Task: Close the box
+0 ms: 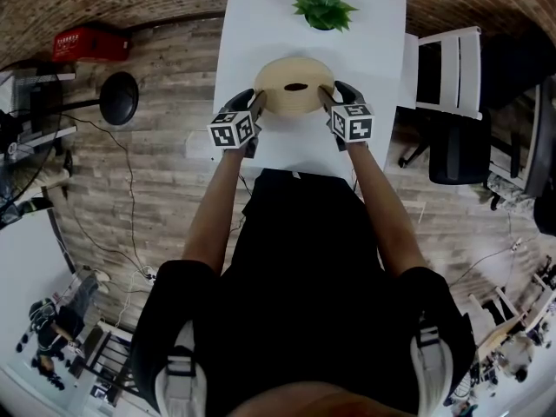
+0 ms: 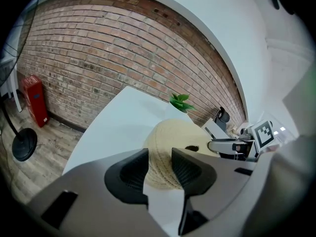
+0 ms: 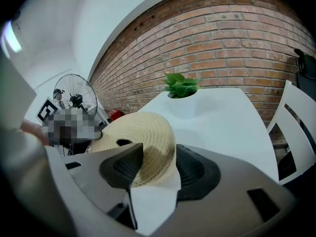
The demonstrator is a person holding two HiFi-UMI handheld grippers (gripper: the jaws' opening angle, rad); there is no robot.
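From the head view, the round straw box (image 1: 295, 85) sits on the white surface (image 1: 261, 24), a little above the middle of the frame. Its domed top faces up and has a dark oval hole (image 1: 296, 86) at the center. My left gripper (image 1: 259, 102) is at the box's left edge and my right gripper (image 1: 326, 98) at its right edge, each with its marker cube nearer to me. A small green plant (image 1: 324, 7) stands farther back on the surface, toward the top of the frame. A white chair (image 1: 447, 68) is at the upper right, on the wooden floor (image 1: 165, 76).

In the left gripper view, my two dark pads stand apart at the lower middle of the frame. The woven side of the box shows in the gap between them and rises beyond them. I am not clamping it, so this gripper is released. The right gripper reaches in from the right side of the frame to the far edge of the box. A brick wall (image 2: 98, 48) curves across the upper left.

In the right gripper view, these pads are also spread. The rim of the box lies between them, close against the left pad, with a thin strip of white surface showing before the right pad. This gripper is released too. The plant stands beyond the box at the upper middle, and a floor fan (image 3: 74, 95) is at the left.
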